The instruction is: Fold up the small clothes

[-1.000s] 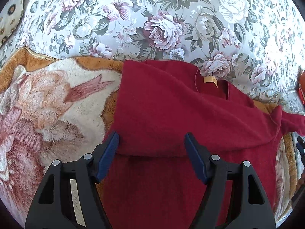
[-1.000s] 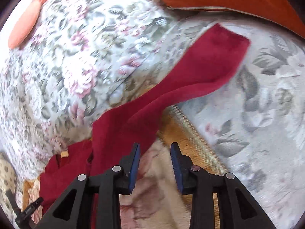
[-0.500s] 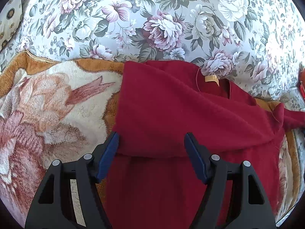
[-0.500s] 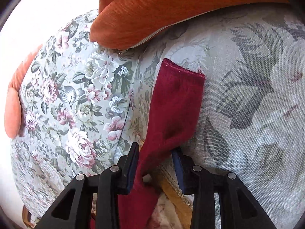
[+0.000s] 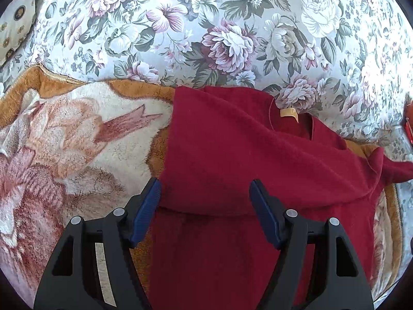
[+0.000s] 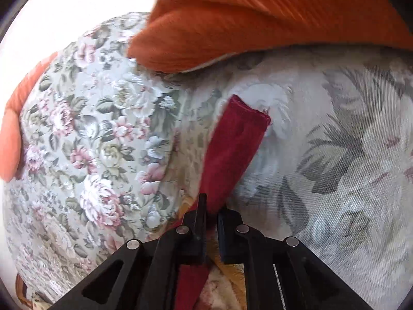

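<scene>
A dark red sweater [image 5: 245,160] lies on a plush orange and cream blanket [image 5: 64,139], its left side folded over the body and a tan neck label [image 5: 289,113] showing. My left gripper [image 5: 205,201] is open just above the folded edge and holds nothing. In the right wrist view the sweater's right sleeve [image 6: 232,149] stretches away over the floral cover. My right gripper [image 6: 212,211] is shut on that sleeve partway along its length, with the cuff [image 6: 251,109] free beyond the fingers.
The floral sofa cover [image 5: 232,25] rises behind the sweater. An orange cushion [image 6: 258,18] lies just beyond the sleeve cuff and another orange cushion [image 6: 13,134] sits at the left. A patterned cream cushion [image 5: 13,25] is at far left.
My right gripper moved forward along the sleeve and closed on it. The left gripper stayed open and hardly moved.
</scene>
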